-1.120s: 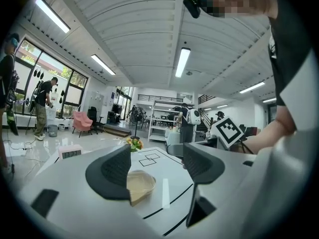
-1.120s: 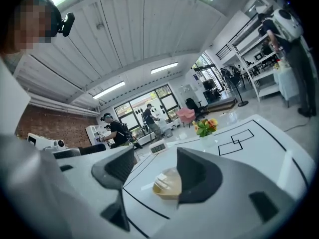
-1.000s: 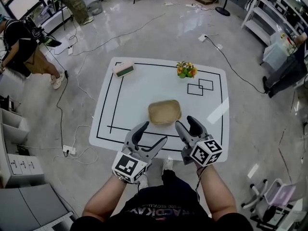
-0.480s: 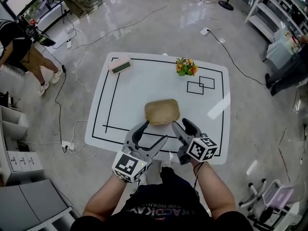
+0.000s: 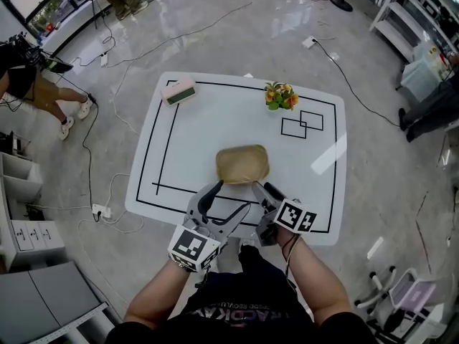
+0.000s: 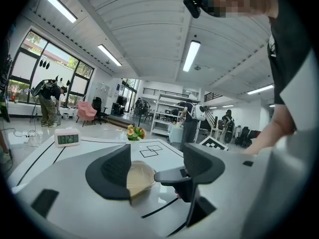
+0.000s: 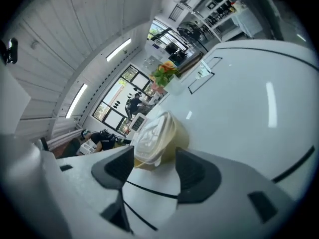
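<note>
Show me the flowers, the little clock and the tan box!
flowers (image 5: 280,96), head view, on the blooms.
little clock (image 5: 178,91), head view, middle of its body.
tan box (image 5: 242,165), head view, middle of its lid.

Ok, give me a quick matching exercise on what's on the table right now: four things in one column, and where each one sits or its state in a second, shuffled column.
Things:
1. tan lidded container
2. small clock
3. flowers
4. right gripper

Places or states:
A. far left corner of the table
B. beside the two overlapping squares
C. jaws apart, close to the container's near edge
D. middle of the table

Pairs: 1-D, 2-A, 3-B, 4-C
</note>
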`<action>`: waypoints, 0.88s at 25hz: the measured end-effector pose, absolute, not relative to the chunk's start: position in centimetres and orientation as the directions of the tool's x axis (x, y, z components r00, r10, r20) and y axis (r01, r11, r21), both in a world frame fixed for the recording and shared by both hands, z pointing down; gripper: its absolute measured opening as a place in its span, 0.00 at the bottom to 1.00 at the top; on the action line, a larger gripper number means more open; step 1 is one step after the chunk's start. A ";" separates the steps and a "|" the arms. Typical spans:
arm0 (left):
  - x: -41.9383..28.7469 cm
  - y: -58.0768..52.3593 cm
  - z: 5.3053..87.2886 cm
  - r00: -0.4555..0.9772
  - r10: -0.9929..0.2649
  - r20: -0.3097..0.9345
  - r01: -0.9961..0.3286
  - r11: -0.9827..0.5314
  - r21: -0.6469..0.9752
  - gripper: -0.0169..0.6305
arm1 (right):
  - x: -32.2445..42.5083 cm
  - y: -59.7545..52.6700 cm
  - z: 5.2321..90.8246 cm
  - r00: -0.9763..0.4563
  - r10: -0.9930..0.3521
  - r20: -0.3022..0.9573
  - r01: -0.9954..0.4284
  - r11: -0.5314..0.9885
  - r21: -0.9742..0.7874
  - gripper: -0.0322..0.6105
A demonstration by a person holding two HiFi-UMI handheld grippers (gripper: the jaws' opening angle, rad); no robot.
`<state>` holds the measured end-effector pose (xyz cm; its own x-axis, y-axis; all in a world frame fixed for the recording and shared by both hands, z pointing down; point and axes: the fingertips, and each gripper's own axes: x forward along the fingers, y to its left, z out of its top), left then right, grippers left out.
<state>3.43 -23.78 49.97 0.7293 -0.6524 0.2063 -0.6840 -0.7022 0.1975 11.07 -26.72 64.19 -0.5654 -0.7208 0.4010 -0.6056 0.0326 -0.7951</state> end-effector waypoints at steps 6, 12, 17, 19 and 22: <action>3.3 -23.4 50.4 0.724 -0.656 0.215 -0.690 -0.694 0.206 0.52 | 10.2 -26.8 65.5 -0.591 -0.702 0.396 -0.520 -0.043 -0.853 0.45; 3.2 -23.3 50.8 0.719 -0.658 0.226 -0.695 -0.687 0.212 0.52 | 10.2 -27.2 66.6 -0.599 -0.695 0.397 -0.474 -0.092 -0.876 0.39; 3.0 -23.3 51.1 0.716 -0.656 0.238 -0.698 -0.684 0.215 0.52 | 9.8 -27.6 66.3 -0.617 -0.698 0.363 -0.429 -0.088 -0.899 0.31; 3.0 -23.2 51.2 0.715 -0.657 0.239 -0.699 -0.681 0.219 0.52 | 9.7 -27.7 66.1 -0.623 -0.701 0.347 -0.410 -0.086 -0.908 0.28; 2.9 -23.2 51.1 0.715 -0.657 0.238 -0.699 -0.680 0.222 0.52 | 9.7 -27.7 65.7 -0.625 -0.708 0.329 -0.393 -0.079 -0.916 0.20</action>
<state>2.93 -23.18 51.13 0.7153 -0.6570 0.2380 -0.6986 -0.6801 0.2224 9.69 -27.72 65.67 -0.6253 -0.7075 0.3293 -0.3929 -0.0792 -0.9162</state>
